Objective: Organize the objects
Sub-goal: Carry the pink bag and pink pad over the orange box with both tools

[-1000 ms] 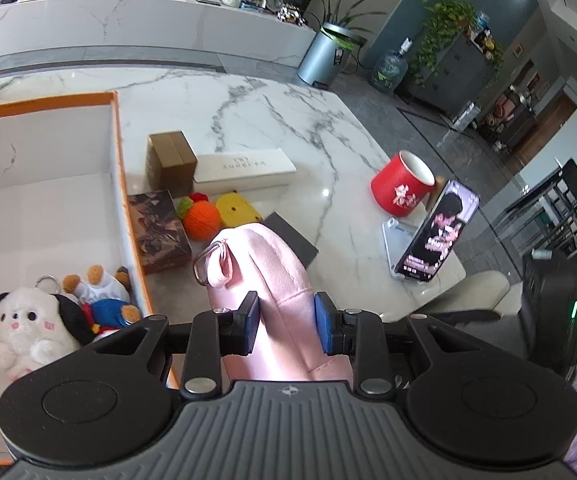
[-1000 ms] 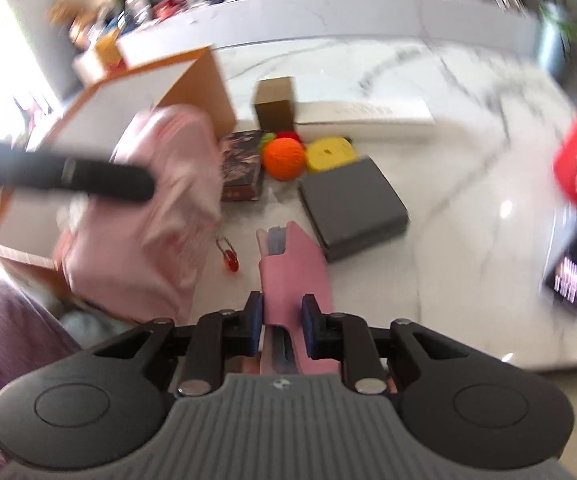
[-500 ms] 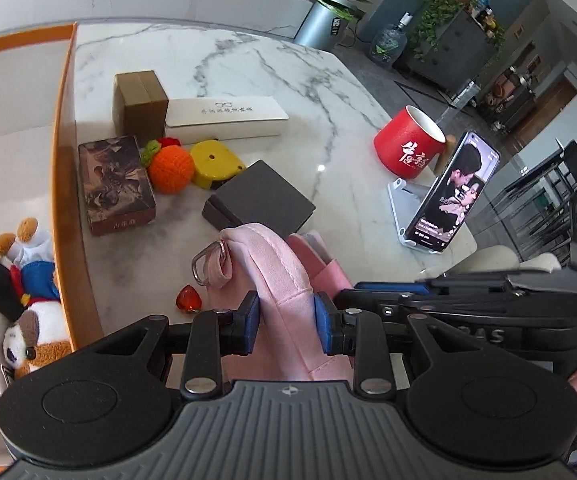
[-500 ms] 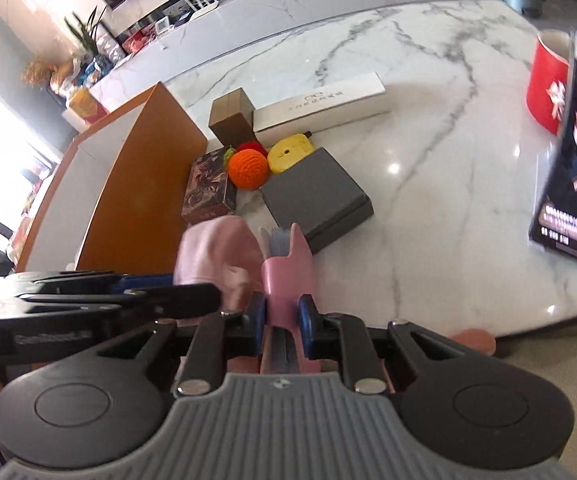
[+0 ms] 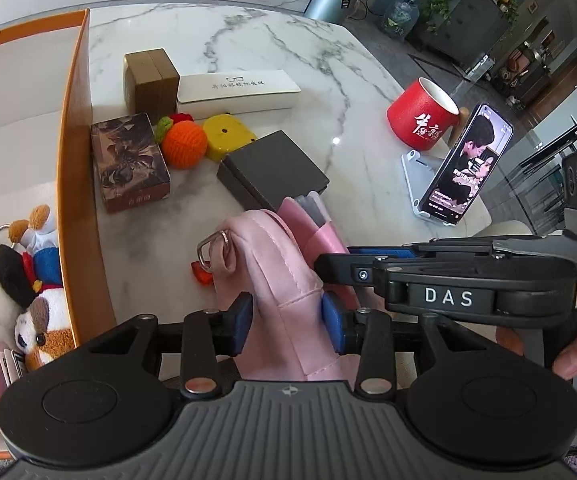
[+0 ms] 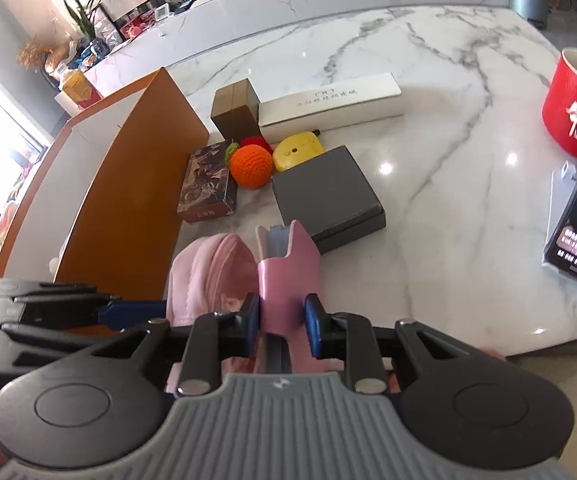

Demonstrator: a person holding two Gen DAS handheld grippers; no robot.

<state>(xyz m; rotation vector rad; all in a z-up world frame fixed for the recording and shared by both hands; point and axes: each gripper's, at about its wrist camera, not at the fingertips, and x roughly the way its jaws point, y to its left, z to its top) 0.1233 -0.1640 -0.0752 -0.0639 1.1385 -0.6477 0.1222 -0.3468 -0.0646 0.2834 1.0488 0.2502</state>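
Left wrist view: the left claw (image 5: pixel 287 322) grips a soft pink fabric pouch (image 5: pixel 264 264) with a metal ring, held above the white marble table (image 5: pixel 308 56) beside the orange-walled box (image 5: pixel 76 184) – the right claw (image 6: pixel 281 322) is closed on a pink card sleeve (image 6: pixel 286 268), just beside the pouch, near a dark grey flat box (image 6: pixel 326 196)

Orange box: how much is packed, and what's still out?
Packed: plush toys lie in the orange box. In hand: the left hand-held gripper grips a pink pouch; the right hand-held gripper grips a pink card holder. Left: boxes, including the grey box, and the crochet orange.
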